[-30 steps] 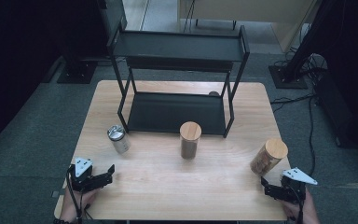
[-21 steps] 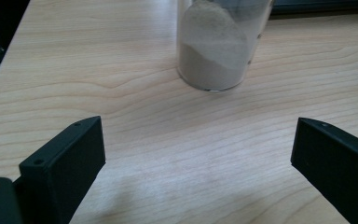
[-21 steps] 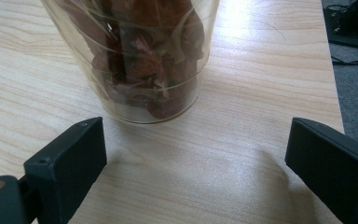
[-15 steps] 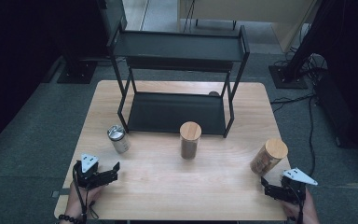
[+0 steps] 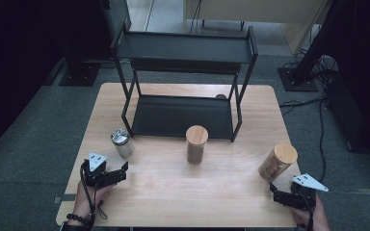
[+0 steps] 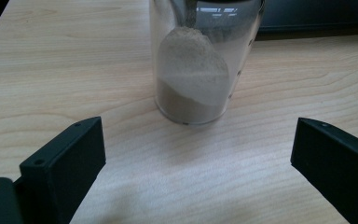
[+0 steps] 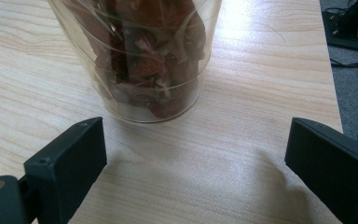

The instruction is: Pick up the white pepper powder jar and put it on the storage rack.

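Light wooden table (image 5: pixel 173 192) seen from above, with a person's two hand-held tools at its near edge. The left claw (image 5: pixel 120 173) lies near the front left corner, jaws spread wide and empty, pointing toward the small glass jar with a silver metal lid (image 5: pixel 122 143), which stands upright just beyond the jaw tips and apart from them. In the left gripper view this jar (image 6: pixel 200 65) holds pale powder heaped against one side.

The right claw (image 5: pixel 275 194) sits at the front right corner, jaws likewise wide apart and gripping nothing. Just ahead of it stands the clear jar with a round wooden lid (image 5: pixel 277 162), filled with reddish-brown dried pieces (image 7: pixel 144 60); it is outside the jaws.

A third, tall glass jar with a wooden lid (image 5: pixel 196 144) stands mid-table, in front of the black two-tier metal rack (image 5: pixel 183 110).
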Demonstrator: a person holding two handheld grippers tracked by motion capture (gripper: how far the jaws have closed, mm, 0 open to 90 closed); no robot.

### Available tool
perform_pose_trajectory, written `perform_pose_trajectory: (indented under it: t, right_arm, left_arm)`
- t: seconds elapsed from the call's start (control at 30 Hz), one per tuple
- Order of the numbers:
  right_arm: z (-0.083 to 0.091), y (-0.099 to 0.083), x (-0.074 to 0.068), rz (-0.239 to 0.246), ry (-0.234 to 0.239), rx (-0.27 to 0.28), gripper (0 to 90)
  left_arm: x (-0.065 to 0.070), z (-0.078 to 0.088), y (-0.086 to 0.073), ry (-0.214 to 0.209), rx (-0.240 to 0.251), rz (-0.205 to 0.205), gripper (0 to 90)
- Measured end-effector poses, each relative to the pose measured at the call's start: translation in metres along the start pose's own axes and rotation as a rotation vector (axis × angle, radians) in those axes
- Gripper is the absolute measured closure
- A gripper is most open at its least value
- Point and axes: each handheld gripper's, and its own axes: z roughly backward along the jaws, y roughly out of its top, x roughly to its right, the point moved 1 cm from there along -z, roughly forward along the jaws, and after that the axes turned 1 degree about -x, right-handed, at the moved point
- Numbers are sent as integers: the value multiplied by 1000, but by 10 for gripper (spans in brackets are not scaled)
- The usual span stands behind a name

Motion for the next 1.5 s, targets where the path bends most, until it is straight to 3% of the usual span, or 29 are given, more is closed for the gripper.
perform_pose_trajectory:
  t: [0.73,1.23,1.27,1.37,1.5]
  right_arm:
    - [0,0,0,0,2,0,52]
    - [0,0,0,2,6,3,49]
    - [0,0,0,1,5,3,49]
    - [0,0,0,0,6,2,49]
    - [0,0,0,3,7,3,49]
  left_arm:
    - [8,-23,30,6,20,-10,42]
    - [10,-39,42,50,8,12,74]
    - [10,-40,42,53,13,17,131]
    - [9,-42,43,57,9,32,140]
    - [8,-43,44,68,5,59,240]
